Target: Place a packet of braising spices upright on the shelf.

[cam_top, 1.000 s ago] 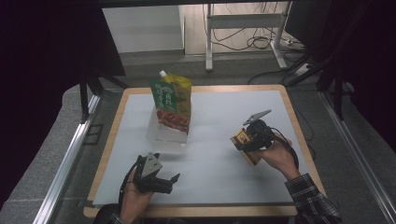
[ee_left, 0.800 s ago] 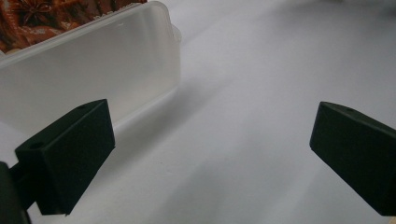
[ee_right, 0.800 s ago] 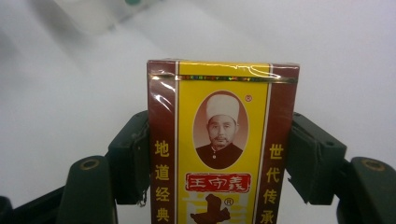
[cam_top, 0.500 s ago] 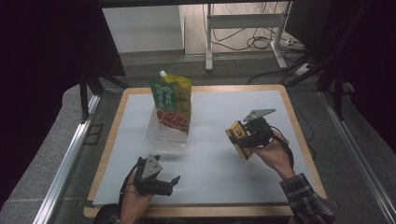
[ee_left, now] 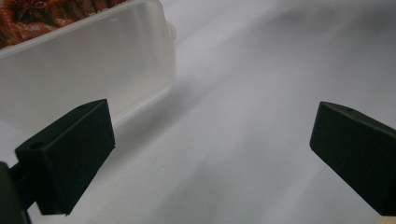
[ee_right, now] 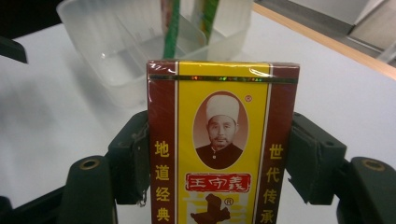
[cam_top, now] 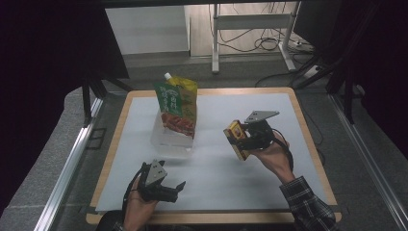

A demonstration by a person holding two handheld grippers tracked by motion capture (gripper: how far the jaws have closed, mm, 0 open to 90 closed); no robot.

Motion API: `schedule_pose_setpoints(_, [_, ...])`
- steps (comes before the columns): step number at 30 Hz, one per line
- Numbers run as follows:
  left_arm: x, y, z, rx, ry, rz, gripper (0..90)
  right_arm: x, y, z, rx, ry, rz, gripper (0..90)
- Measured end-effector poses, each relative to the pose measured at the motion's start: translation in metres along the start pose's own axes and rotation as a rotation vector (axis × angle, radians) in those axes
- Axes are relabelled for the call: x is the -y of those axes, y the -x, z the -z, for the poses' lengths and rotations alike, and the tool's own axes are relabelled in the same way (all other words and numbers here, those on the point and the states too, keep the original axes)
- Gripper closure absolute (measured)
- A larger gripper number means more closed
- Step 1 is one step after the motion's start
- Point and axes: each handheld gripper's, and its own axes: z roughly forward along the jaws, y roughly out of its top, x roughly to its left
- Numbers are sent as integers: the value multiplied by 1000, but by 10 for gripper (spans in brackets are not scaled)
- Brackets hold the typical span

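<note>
A yellow-and-maroon spice box (ee_right: pixel 223 149) is being clamped between the jaws of the right tool (cam_top: pixel 244 138) and held above the white bench (cam_top: pixel 226 168), right of the clear plastic container (cam_top: pixel 172 137), in which a green-and-yellow spouted pouch (cam_top: pixel 176 107) is being kept upright. The left tool (cam_top: pixel 166 188) is being held low near the bench's front edge, its jaws spread apart with nothing between them.
</note>
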Motion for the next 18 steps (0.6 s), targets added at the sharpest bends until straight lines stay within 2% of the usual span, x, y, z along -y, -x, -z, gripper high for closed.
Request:
schedule_pose_setpoints(6, [0, 0, 0, -1, 1, -1, 0, -9, -7, -7, -12, 54, 18, 319])
schedule_pose_setpoints(18, [0, 0, 0, 1, 4, -1, 0, -27, -20, -23, -49, 147, 5, 319])
